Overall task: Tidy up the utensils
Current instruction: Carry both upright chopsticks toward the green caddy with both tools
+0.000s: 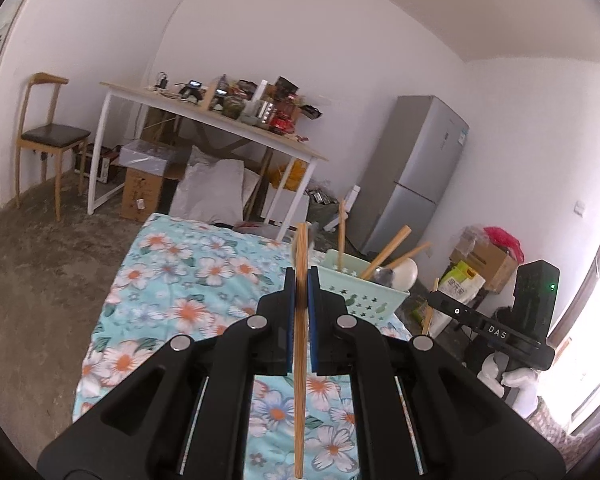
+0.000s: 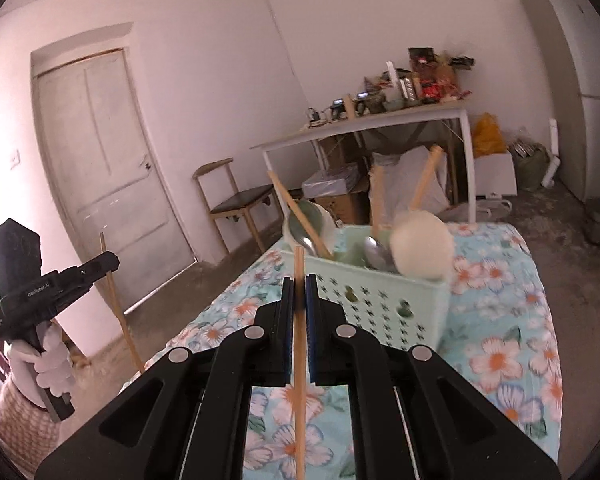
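Left gripper (image 1: 301,280) clamped on a chopstick (image 1: 300,360); right gripper (image 2: 299,284) clamped on another, perhaps thinner, stick (image 2: 299,360). Near a green basket (image 2: 380,300) holding spoons (image 2: 420,246).

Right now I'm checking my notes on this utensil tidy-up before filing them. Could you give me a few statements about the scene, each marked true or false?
1. The left tool is shut on a wooden chopstick. True.
2. The right tool is empty. False: it is shut on a second chopstick.
3. The mint-green basket stands on the floral cloth. True.
4. The basket holds no utensils. False: wooden handles, a metal spoon and a white ladle stand in it.
5. A grey fridge stands behind the basket in the left wrist view. True.
6. The chair sits on top of the white-legged table. False: it stands on the floor beside it.
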Demonstrator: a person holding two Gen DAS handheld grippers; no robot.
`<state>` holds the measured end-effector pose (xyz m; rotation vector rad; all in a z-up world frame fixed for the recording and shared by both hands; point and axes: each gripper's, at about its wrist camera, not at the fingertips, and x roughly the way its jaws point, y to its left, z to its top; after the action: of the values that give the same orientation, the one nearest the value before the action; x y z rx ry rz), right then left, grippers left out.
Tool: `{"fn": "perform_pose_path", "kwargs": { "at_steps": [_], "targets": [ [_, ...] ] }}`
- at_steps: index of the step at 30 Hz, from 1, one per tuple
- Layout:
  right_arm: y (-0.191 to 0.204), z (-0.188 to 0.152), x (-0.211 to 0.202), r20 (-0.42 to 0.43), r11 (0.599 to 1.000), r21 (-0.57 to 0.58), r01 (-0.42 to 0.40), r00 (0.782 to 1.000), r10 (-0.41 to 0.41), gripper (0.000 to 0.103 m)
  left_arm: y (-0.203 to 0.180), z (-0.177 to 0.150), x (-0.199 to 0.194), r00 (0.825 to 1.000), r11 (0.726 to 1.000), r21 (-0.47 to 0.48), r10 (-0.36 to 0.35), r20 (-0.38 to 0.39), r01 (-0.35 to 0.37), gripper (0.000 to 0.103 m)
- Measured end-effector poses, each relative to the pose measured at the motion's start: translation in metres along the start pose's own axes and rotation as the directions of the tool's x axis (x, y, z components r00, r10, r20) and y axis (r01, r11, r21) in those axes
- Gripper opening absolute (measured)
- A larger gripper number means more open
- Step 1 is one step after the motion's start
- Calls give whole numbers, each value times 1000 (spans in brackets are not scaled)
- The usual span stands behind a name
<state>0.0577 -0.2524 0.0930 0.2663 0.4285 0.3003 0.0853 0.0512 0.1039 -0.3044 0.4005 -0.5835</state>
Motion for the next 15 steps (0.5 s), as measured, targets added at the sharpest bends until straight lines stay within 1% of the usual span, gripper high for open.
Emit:
{"fn": "perform_pose_path", "kwargs": {
  "at_steps": [2,7,15],
  "targets": [
    [-7,-4,-8,8,1000,14,8,1000,-8,6,-7,-2,6,1000,1000,16,-3,-8,3,5],
    [-15,-6,-13,20,999,40,7,1000,-8,6,-19,-4,17,1000,999,53,-4,-21,5,5],
    [-15,-6,-17,28,999,39,3,1000,-4,6,-28,-7,22,1000,996,87,13,-28,-10,5]
  ]
}}
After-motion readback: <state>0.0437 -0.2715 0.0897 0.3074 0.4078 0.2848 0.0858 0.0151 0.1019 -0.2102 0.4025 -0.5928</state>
